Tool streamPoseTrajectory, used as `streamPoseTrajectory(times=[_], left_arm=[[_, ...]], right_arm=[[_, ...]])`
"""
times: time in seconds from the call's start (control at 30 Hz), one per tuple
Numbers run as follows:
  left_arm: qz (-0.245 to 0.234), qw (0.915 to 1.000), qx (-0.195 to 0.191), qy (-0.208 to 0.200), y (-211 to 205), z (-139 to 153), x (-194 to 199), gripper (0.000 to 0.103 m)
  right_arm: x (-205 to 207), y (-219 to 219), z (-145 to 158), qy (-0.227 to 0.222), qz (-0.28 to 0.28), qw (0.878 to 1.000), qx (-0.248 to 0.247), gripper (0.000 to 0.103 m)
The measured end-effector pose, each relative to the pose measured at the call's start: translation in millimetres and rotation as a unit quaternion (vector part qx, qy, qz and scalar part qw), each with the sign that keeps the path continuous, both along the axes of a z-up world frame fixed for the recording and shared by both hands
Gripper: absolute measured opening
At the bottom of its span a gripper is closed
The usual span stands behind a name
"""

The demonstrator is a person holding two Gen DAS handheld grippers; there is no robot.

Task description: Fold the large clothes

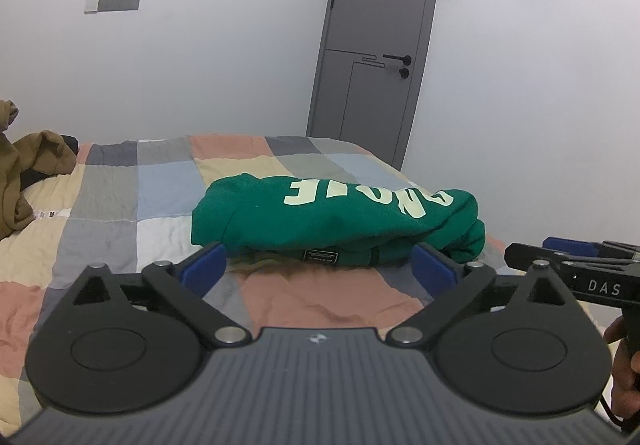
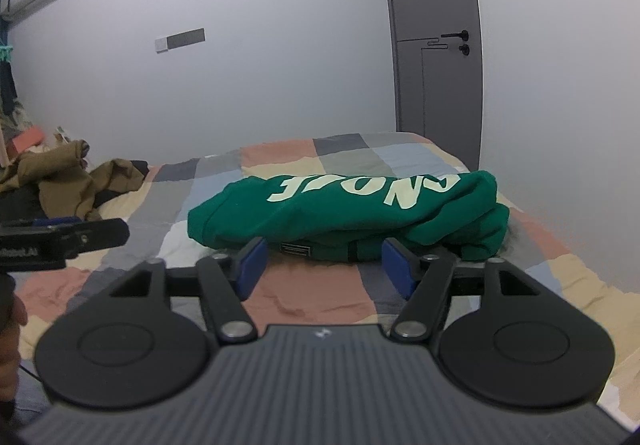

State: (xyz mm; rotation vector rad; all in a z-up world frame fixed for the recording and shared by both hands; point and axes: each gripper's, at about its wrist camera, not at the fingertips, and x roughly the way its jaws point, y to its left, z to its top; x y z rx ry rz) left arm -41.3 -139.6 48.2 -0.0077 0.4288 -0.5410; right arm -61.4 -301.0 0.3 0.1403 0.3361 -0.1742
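A green sweatshirt (image 1: 332,217) with pale lettering lies folded into a thick bundle on the checked bed cover (image 1: 132,197); the right wrist view shows the same sweatshirt (image 2: 344,209). My left gripper (image 1: 318,265) stands open just in front of the bundle's near edge, its blue pads (image 1: 204,265) wide apart and nothing between them. My right gripper (image 2: 324,265) is open too, level with the near edge, blue pads (image 2: 252,265) clear of the cloth. Each gripper shows at the side of the other's view: the right gripper (image 1: 568,261), the left gripper (image 2: 64,237).
A heap of brown clothes (image 1: 24,165) lies at the far left of the bed, also the brown clothes (image 2: 72,177). A grey door (image 1: 376,45) stands behind the bed in a white wall. The bed's right edge (image 2: 592,277) runs close to the bundle.
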Motion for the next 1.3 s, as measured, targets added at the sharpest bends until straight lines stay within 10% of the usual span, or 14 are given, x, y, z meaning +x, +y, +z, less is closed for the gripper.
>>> streamPoseTrajectory(times=[0.2, 0.3, 1.3], left_arm=[[0.012, 0.9999, 0.003, -0.002, -1, 0, 0, 0.103], [0.017, 0.9998, 0.006, -0.003, -1, -1, 1, 0.103], [0.03, 0.9992, 0.025, -0.001, -19, 2, -8, 0.103]], right_arm=[[-2, -4, 0, 0.002, -0.008, 1.0, 0.0, 0.072], [-4, -4, 2, -0.003, -0.011, 1.0, -0.008, 0.09], [-10, -8, 0, 0.021, -0.038, 0.999, -0.006, 0.091]])
